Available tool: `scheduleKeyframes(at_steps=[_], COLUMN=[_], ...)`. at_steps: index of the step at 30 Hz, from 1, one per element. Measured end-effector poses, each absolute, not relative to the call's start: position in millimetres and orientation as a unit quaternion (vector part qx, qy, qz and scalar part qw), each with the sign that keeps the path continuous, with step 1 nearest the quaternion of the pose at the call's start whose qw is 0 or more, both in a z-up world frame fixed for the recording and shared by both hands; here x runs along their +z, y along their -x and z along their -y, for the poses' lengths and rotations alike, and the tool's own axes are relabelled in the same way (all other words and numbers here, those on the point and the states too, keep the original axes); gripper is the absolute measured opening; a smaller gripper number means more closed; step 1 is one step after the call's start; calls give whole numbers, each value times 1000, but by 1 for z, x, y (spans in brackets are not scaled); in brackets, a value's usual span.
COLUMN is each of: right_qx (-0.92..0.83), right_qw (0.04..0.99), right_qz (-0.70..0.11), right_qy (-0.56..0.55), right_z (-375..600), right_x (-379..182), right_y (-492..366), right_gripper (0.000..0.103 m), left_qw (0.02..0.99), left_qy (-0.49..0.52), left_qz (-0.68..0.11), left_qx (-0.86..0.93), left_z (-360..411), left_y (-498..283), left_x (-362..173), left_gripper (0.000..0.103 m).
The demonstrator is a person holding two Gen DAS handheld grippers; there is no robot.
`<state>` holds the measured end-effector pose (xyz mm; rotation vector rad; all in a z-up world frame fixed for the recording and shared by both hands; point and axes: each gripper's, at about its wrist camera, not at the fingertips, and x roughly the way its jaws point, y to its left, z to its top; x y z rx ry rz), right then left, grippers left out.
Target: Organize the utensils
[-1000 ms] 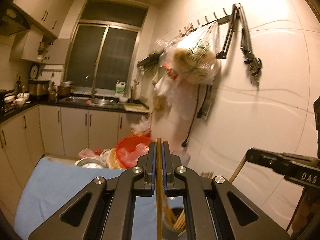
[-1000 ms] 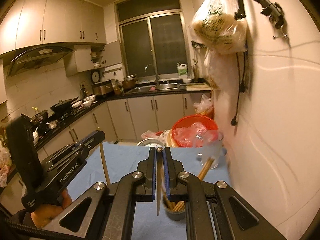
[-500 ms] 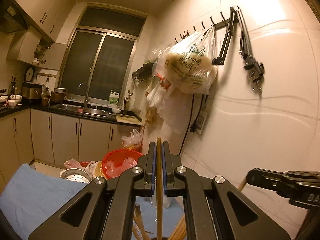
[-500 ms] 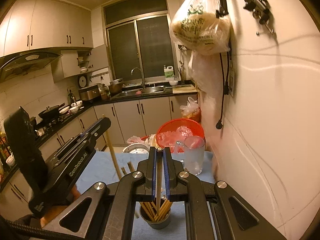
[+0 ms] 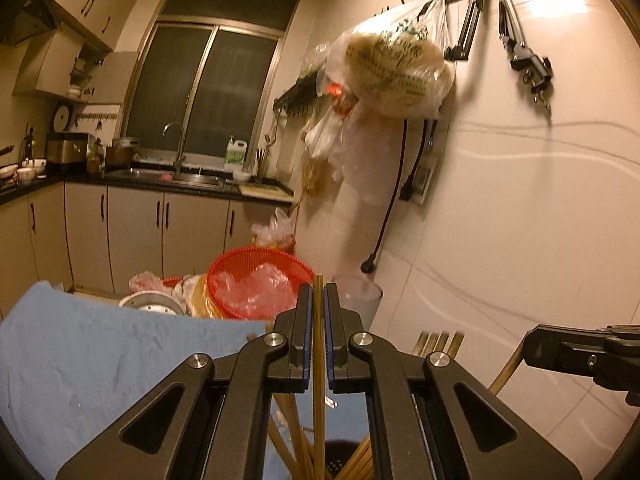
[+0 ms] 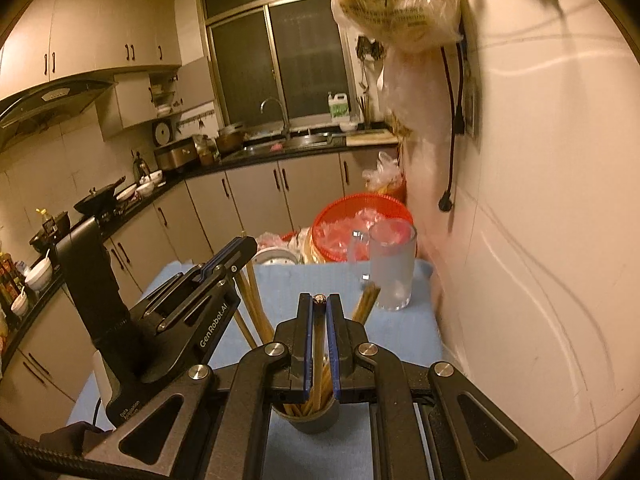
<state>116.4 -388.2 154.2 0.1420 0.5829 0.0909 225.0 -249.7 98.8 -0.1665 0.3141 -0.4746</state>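
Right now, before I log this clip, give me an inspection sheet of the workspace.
Surface: blue cloth covers the table.
Job's things: dark holder cup with chopsticks standing in it; frosted glass upright near the wall.
Clutter: red basket with plastic, metal dish behind the table.
Grippers: left tongs shut on one chopstick; right tongs shut on another chopstick, both above the cup.
Cables: black cord with plug hanging on the wall.
Surroundings: kitchen sink, stove counter, hanging bag.
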Motion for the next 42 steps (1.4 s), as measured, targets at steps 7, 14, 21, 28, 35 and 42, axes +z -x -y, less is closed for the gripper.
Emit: scheduleKeyframes(at_steps=[7, 14, 21, 28, 35, 42], right_qx=[50, 47, 44, 45, 55, 73], right_qw=[945, 946, 951, 957, 959, 957], right_qz=[-313, -312, -293, -274, -257, -261], right_qy=[-73, -81, -82, -90, -105, -104], right_z=[393, 397, 393, 386, 365, 329], right_x=[133, 133, 145, 152, 143, 121], right_y=[-123, -118, -101, -71, -31, -7], right_gripper=[7, 8, 12, 47, 76, 90], left_qw=[952, 949, 950, 957, 965, 974], left_qy=[76, 81, 101, 100, 91, 65], left_qz=[-179, -187, -166, -158, -169, -178], left_qx=[-237, -239, -243, -221, -178, -122], left_z=[252, 246, 226, 182, 125, 77], left_y=[-220, -214, -192, -161, -117, -71], left_x=[82, 82, 106, 119, 103, 80], left_gripper=[5, 25, 57, 84, 91, 92])
